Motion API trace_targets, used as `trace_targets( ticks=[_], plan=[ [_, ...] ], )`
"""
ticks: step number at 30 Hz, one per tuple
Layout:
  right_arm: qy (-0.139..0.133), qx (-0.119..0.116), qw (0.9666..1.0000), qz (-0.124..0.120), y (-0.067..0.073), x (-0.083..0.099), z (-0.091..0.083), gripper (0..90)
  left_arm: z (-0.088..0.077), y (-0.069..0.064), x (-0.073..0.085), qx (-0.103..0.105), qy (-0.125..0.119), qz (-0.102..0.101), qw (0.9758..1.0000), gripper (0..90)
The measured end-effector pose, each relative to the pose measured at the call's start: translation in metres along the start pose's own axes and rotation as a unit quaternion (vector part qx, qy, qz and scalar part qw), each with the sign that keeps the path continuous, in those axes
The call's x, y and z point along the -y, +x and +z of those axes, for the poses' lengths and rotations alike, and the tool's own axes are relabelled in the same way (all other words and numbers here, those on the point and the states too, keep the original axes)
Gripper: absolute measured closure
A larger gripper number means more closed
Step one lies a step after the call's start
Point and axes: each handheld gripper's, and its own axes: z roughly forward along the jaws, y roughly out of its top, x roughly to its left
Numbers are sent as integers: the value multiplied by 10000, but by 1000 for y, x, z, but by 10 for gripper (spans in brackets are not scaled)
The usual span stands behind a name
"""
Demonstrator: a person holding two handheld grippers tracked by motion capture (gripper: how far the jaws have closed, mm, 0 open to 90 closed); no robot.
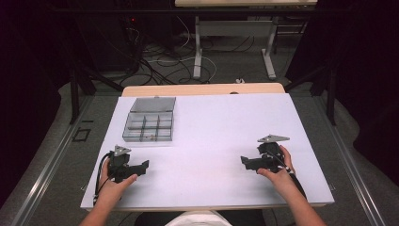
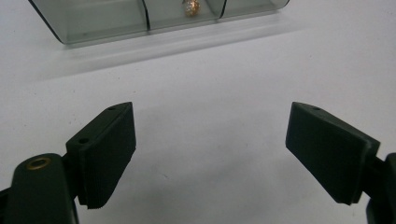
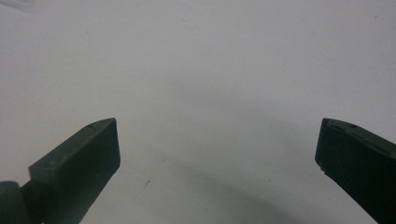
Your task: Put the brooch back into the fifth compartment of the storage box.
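White table (image 1: 211, 122) bears both hand-held grippers, low, jaws apart.

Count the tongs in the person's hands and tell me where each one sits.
2. The left tongs rest at the table's near-left, just below the compartment box; the right tongs rest near-right. Both are open and hold nothing.

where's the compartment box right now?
High view: the compartment box sits lid-open on the white table, far left, just beyond the left gripper. Its near wall also shows in the left gripper view.
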Motion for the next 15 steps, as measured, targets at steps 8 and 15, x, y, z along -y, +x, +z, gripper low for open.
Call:
trace_targets(
  ticks=[8, 15],
  plan=[
    [0, 6, 10000, 39, -1, 0, 1, 0, 0, -1, 0, 9, 14, 6, 10000, 159],
    [-14, 66, 9999, 73, -4, 2, 2, 0, 1, -1, -2, 17, -12, -5, 10000, 159]
  ],
)
